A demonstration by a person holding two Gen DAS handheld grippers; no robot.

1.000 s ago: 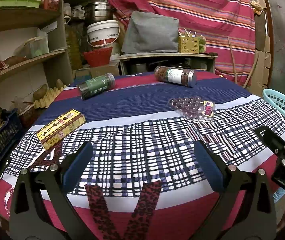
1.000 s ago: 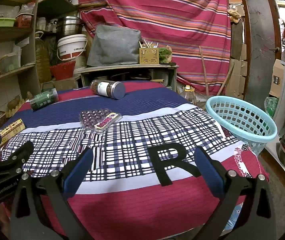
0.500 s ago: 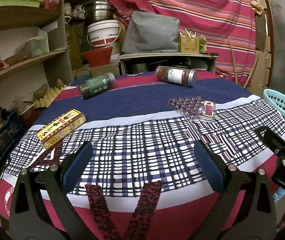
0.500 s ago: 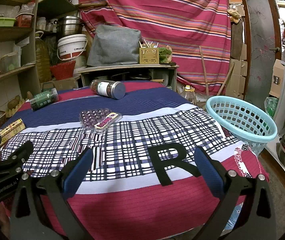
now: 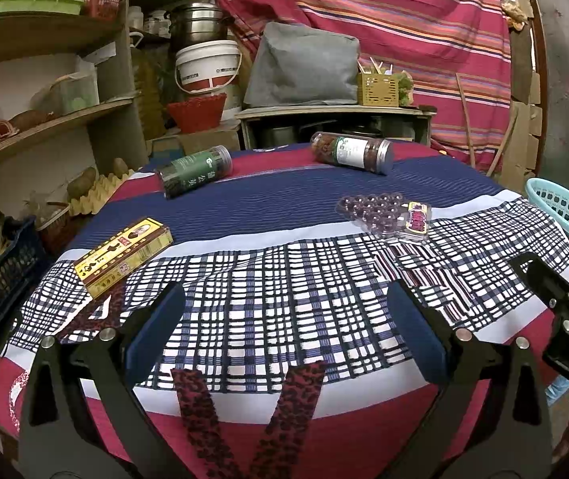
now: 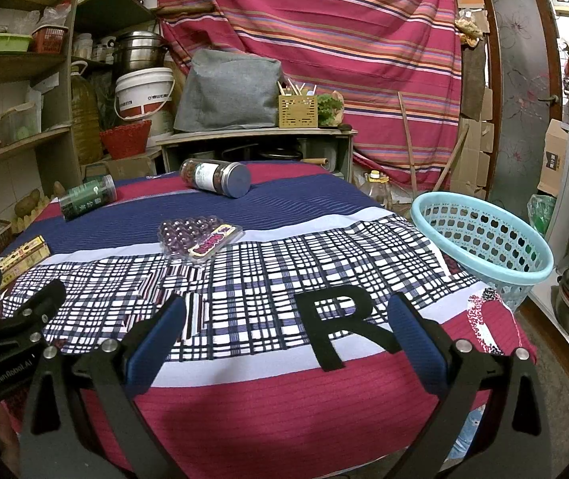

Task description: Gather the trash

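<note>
**Four bits of trash on the table, both tongs wide and empty**

The trash lay spread over the cloth-covered table (image 5: 284,215): a yellow box (image 5: 125,257) near the left edge, a green-labelled jar (image 5: 194,171) on its side at the far left, a brown-filled jar (image 5: 352,152) on its side at the back, and a clear blister tray (image 5: 384,215) towards the right. The blue basket (image 6: 484,235) sat at the table's right edge, and what could be seen of its inside showed no trash. The left tongs (image 5: 284,335) and right tongs (image 6: 284,335) hovered over the near edge, spread wide with nothing between them. By my judgement the step in hand was reaching for an item; that called for one pair of tongs to travel forward, straddle a piece such as the tray or box, and close before carrying it to the basket.
</note>
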